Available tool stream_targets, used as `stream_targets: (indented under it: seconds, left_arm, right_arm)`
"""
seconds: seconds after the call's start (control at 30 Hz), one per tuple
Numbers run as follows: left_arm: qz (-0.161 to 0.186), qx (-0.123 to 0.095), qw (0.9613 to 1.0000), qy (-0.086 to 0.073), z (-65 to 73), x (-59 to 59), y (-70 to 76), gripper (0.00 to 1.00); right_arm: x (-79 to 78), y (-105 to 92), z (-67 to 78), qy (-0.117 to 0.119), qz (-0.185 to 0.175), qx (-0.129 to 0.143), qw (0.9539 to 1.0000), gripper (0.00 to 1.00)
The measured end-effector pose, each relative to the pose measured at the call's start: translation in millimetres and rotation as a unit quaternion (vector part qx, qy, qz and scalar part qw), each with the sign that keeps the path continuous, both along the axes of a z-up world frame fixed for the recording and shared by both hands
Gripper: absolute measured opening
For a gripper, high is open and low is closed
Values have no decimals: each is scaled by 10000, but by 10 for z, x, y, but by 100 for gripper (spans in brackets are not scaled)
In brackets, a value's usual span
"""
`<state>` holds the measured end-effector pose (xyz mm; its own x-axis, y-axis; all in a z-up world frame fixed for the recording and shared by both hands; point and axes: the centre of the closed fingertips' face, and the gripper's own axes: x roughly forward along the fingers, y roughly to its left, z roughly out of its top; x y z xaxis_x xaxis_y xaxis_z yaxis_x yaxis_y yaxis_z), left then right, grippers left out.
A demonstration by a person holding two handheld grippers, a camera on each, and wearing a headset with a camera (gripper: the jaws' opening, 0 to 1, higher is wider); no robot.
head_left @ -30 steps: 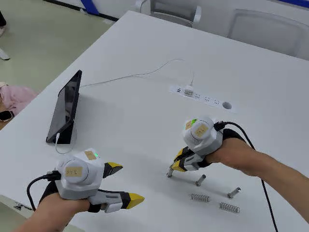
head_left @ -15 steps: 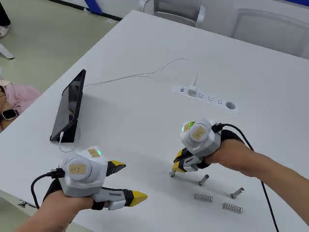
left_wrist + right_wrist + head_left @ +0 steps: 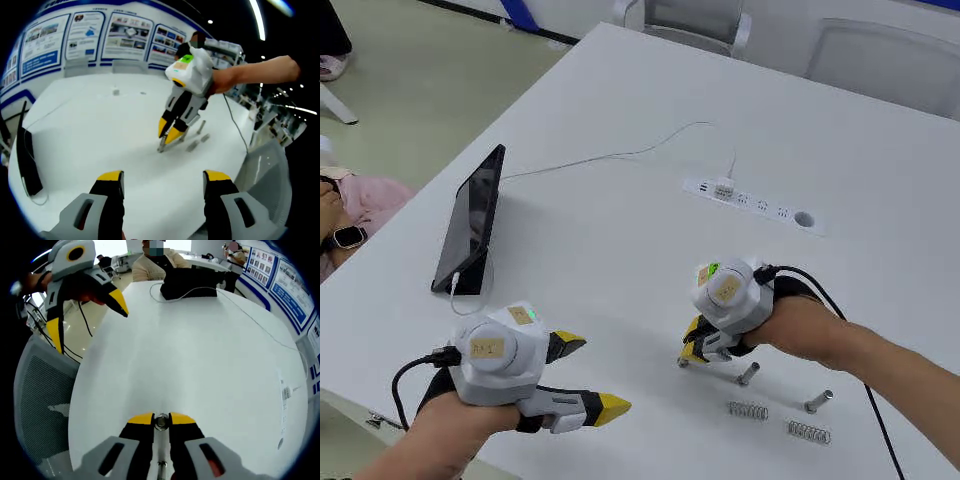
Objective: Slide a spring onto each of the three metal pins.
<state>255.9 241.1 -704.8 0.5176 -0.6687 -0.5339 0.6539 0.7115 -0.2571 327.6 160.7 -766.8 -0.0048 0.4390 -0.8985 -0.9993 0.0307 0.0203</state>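
Observation:
My right gripper point(image 3: 693, 351) is shut on a metal pin point(image 3: 684, 361), held upright with its lower end on the white table point(image 3: 620, 230); in the right gripper view the pin's head point(image 3: 161, 421) sits between the shut jaws. Two more pins point(image 3: 748, 374) point(image 3: 818, 401) lie just to its right, with two springs point(image 3: 748, 410) point(image 3: 808, 432) in front of them. My left gripper point(image 3: 590, 375) hovers open and empty at the near left, apart from the parts. In the left gripper view its jaws point(image 3: 163, 177) face the right gripper point(image 3: 169, 134).
A tablet point(image 3: 470, 225) stands on the left of the table with a cable running to a power strip point(image 3: 745, 200) at the middle. Chairs point(image 3: 685, 12) stand at the far edge. The near table edge runs close under my left gripper.
The head view has shifted a little. Both grippers, the held pin and the loose parts keep their places on the table.

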Motion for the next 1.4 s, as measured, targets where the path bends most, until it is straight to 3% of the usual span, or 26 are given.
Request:
stream_targets:
  seconds: [0.7,0.8,0.93,1.13,1.4]
  left_arm:
    - [56,-12,10000,24,-19,2,28,64]
    - [53,-16,10000,24,-18,1,27,64]
    - [29,-10,10000,32,-27,-2,13,64]
    - [-21,-5,10000,9,5,-7,-26,65]
    - [-64,-10,10000,-40,54,-15,-53,65]
  right_arm:
    - [2,-14,-181,16,37,-99,9999,13]
    - [0,-24,-176,9,15,-109,9999,18]
    - [7,-61,-78,-52,-4,5,10000,22]
    - [74,-137,101,-90,-328,275,9990,35]
    - [136,-201,312,-25,-1023,817,9914,40]
